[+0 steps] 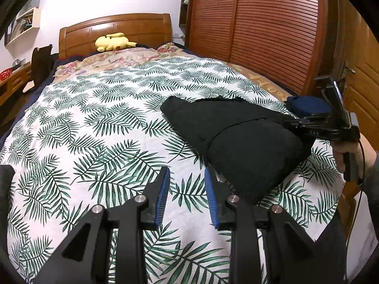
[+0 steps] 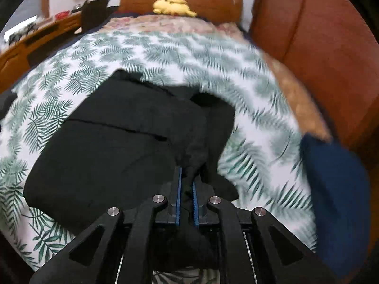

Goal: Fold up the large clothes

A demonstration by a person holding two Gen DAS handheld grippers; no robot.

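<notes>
A black garment [image 1: 236, 137] lies folded on the leaf-print bedsheet [image 1: 99, 123], right of centre in the left wrist view. My left gripper [image 1: 187, 170] is open just left of the garment's near corner, with only sheet showing between its blue pads [image 1: 163, 196]. A hand [image 1: 350, 151] holds my right gripper [image 1: 319, 127] at the garment's right edge. In the right wrist view, which is blurred, the right gripper [image 2: 187, 172] is shut on a bunched fold of the black garment [image 2: 113, 146], and cloth fills the narrow gap between its pads.
A dark blue cloth bundle [image 2: 336, 189] sits at the bed's right edge. A yellow plush toy [image 1: 113, 41] lies by the wooden headboard [image 1: 118, 28]. Slatted wardrobe doors [image 1: 260, 23] stand close on the right, and a desk [image 2: 35, 40] on the left.
</notes>
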